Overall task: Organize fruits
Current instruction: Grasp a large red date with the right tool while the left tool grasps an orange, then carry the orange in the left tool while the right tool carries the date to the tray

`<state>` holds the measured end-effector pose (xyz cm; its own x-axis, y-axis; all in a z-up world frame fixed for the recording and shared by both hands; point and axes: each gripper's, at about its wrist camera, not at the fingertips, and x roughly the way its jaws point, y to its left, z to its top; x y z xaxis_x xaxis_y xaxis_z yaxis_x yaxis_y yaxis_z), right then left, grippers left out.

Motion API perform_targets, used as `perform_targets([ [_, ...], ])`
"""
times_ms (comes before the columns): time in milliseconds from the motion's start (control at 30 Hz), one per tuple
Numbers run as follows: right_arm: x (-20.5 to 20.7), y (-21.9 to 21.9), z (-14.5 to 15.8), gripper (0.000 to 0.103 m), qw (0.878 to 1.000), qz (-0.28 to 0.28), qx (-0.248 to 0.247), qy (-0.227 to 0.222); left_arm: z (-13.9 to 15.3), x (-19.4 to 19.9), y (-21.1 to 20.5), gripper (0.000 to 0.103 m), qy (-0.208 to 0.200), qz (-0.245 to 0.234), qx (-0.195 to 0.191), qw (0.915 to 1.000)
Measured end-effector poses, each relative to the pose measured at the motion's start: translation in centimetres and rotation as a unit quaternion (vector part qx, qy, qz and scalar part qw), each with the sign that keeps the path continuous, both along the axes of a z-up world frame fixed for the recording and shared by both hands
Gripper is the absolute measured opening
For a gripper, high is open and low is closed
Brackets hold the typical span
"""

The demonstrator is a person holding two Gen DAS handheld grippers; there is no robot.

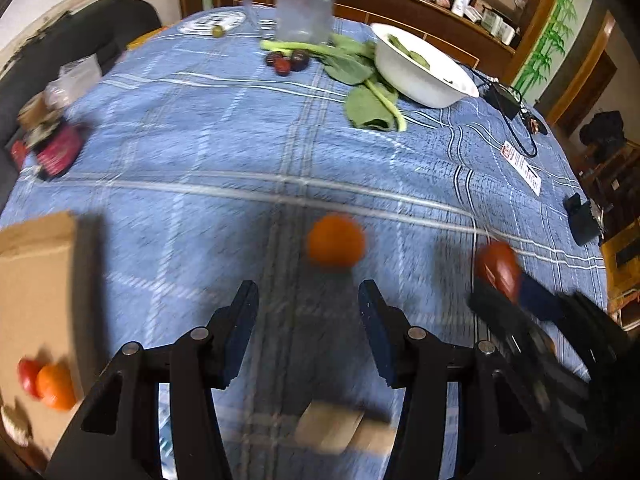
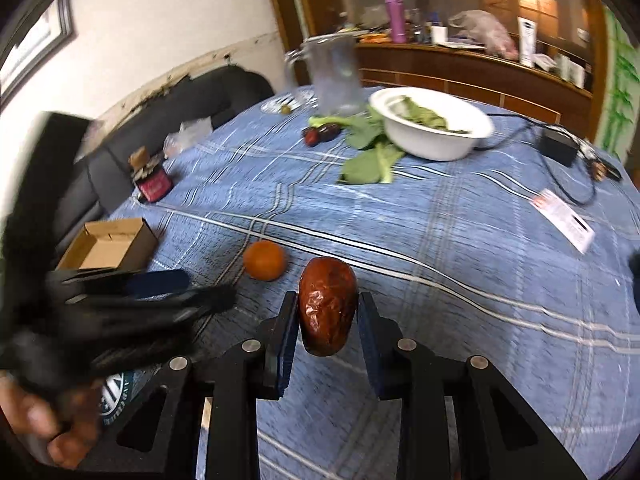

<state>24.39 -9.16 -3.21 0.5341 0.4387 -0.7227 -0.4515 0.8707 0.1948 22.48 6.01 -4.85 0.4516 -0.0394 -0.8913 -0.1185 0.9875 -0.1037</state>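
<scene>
A glossy red-brown oval fruit (image 2: 328,320) stands upright between my right gripper's (image 2: 328,298) blue pads, which press on both its sides above the blue checked tablecloth. The left wrist view shows that same fruit (image 1: 498,266) at the right gripper's tip (image 1: 516,300), far right. An orange (image 1: 336,242) lies on the cloth just ahead of my left gripper (image 1: 308,292), whose jaws stand open with nothing between them. That orange (image 2: 265,266) sits left of the held fruit. An open cardboard box (image 1: 36,280) at the left holds another orange (image 1: 56,386) and a red fruit (image 1: 28,374).
At the far side stand a white bowl (image 2: 432,136) with leaves, loose greens (image 2: 366,164), a glass jug (image 2: 334,76) and small dark fruits (image 2: 322,134). A power adapter (image 2: 558,146) with its cable and a paper label (image 2: 564,218) lie right. A pink jar (image 2: 154,186) is left.
</scene>
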Motion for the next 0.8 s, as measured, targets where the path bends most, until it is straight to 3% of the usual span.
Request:
perform_targets([
  [200,-1.2,-1.8,1.0,0.030,1.000,-0.008,0.017,-0.004,-1.3,2.7,-1.8,0.047,0.001,-0.006,0.029,0.9996],
  [233,-1.3,-1.9,1.1,0.030,1.000,-0.008,0.019,-0.004,-1.2,2.7,-1.9,0.033,-0.003,-0.007,0.031,0.9995],
  [267,-1.4,-2.0,1.2,0.030,1.000,-0.008,0.020,-0.005,-1.1,2.7,-1.8,0.030,-0.005,-0.008,0.031,0.9995],
  [800,-3.7,0.5,2.2,0.030,0.999,0.022,0.021,-0.012,1.3,-3.7,0.4,0.030,-0.040,0.015,0.035,0.9985],
])
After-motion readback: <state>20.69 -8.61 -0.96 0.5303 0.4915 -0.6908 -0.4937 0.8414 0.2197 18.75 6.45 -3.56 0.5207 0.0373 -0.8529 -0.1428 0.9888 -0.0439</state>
